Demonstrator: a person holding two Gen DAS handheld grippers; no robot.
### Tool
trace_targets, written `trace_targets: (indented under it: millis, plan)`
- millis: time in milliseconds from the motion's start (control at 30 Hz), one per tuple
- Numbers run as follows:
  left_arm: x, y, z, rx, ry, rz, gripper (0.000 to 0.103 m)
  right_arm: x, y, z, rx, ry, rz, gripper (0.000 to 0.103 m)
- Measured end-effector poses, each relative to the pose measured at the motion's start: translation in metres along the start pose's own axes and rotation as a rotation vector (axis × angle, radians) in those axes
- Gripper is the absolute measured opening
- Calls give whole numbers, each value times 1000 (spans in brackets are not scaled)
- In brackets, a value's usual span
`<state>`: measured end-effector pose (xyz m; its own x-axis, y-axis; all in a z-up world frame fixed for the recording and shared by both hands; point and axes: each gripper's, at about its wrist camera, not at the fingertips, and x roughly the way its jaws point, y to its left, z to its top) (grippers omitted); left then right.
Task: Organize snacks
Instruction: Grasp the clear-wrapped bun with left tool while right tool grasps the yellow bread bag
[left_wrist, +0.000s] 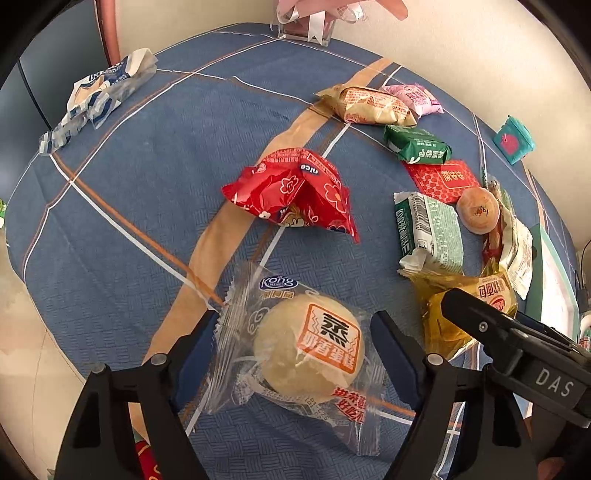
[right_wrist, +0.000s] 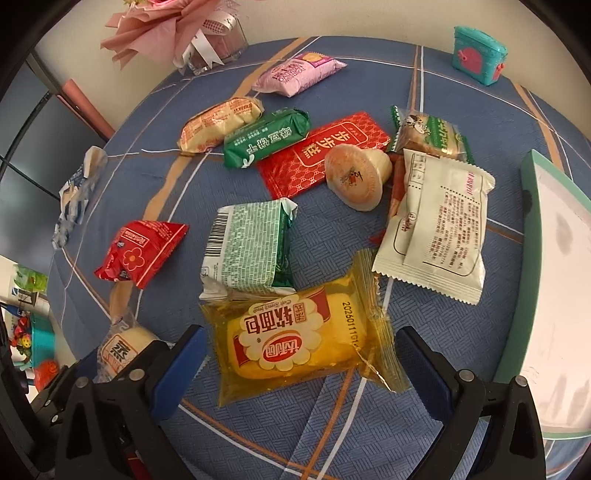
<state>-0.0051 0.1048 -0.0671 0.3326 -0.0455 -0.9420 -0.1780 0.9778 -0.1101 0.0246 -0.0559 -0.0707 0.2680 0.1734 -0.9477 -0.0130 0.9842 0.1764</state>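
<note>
The left gripper (left_wrist: 295, 354) has its jaws wide apart, one on each side of the cake (left_wrist: 308, 349), a round cake in a clear bag. The pads are near the bag but I cannot tell if they touch it. The cake lies near the worktop's (left_wrist: 147, 177) front edge.

The right gripper (right_wrist: 301, 363) also has its jaws wide apart around the yellow bread bag (right_wrist: 299, 343), which lies flat near the front edge. Its pads stand clear of the bag.

A green-and-white pack (right_wrist: 245, 251) touches the far side of the bread bag. A white pack (right_wrist: 439, 225) lies to the right of it. A red bag (left_wrist: 295, 192) sits near the middle of the worktop. A white tray (right_wrist: 554, 258) lies at the right edge.
</note>
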Motion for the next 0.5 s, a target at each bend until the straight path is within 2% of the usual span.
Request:
trace_targets:
  millis: [167,267,333,467,500]
  plan:
    - [-2,-1,0,7,-3,-3,78,9,1,3,14,7,13,97]
    - [-6,0,-2,6,-9,-13,73,7,-4,2,16,10,12,91]
    - [-11,2,-3,-2,-17,-20,71,7,-4,1,22,9,26,82]
    - [-18,5,-4,-19,-32,-19,68,0,-10,-4,37,12,42,79]
    - [-21,6,-5,-20,-40,-17,59,-1,-12,-5,41,10,41,79]
